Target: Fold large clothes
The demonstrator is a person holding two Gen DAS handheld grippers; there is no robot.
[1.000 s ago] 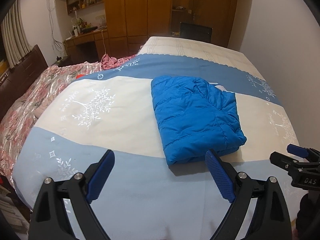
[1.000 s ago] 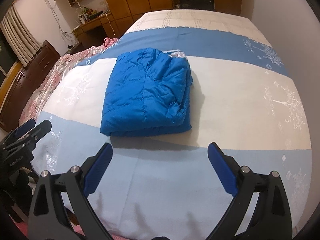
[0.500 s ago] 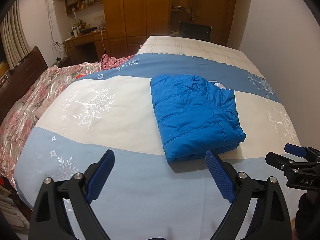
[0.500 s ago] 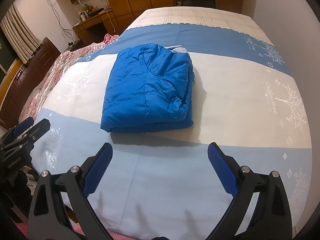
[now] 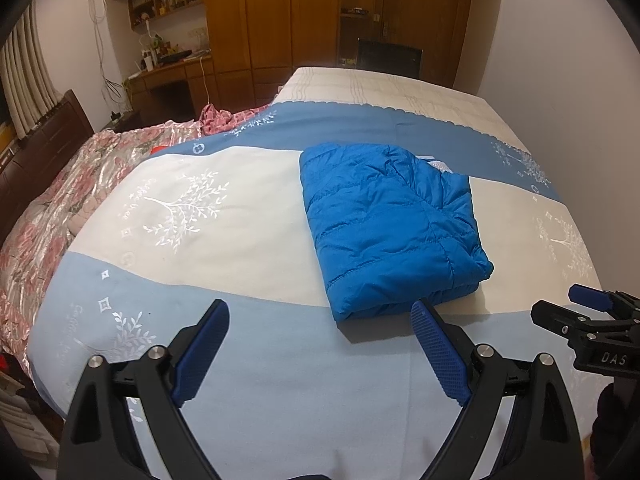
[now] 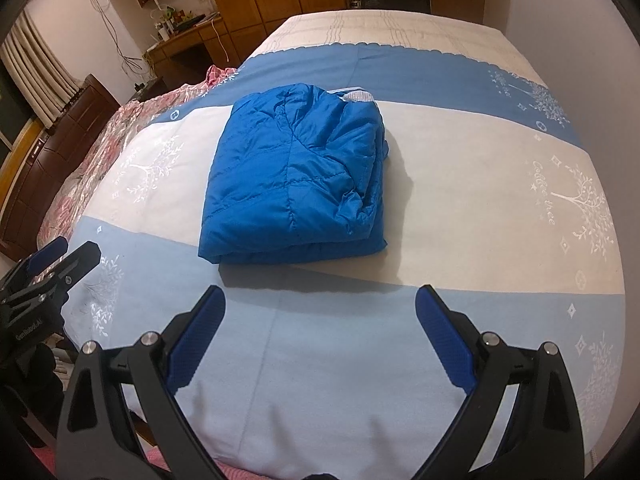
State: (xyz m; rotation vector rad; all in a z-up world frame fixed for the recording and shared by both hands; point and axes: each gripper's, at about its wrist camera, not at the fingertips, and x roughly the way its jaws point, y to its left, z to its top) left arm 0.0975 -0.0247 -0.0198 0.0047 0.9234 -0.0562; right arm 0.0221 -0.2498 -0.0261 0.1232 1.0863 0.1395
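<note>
— Both of my grippers are empty. My left gripper [image 5: 320, 344] hangs with its jaws spread wide above the near, pale-blue band of the bedspread [image 5: 260, 380], and my right gripper [image 6: 318, 332] is spread just as wide over the same band, closer to the bed's right edge.

— Where is the garment?

— My blue puffer jacket [image 6: 296, 176] lies folded into a thick, roughly square bundle on the cream band across the middle of the bed. Its near folded edge ends where the cream meets the pale blue, just beyond my fingertips [image 6: 208, 308]. Neither gripper touches it.

— How does the bundle look?

— Quilted seams run across the top layer, the right side is bunched and creased, and a bit of pale grey lining peeks out at the far right corner.

— Anything else on the bed?

— One pink floral quilt [image 5: 52, 208] is heaped along the left edge. Past the far end stand a wooden wardrobe [image 5: 276, 16] and a desk [image 5: 172, 76] at the far left.

— Can you see one gripper from the other?

— Yes, each shows at the side of the other's view, and both are parted.
</note>
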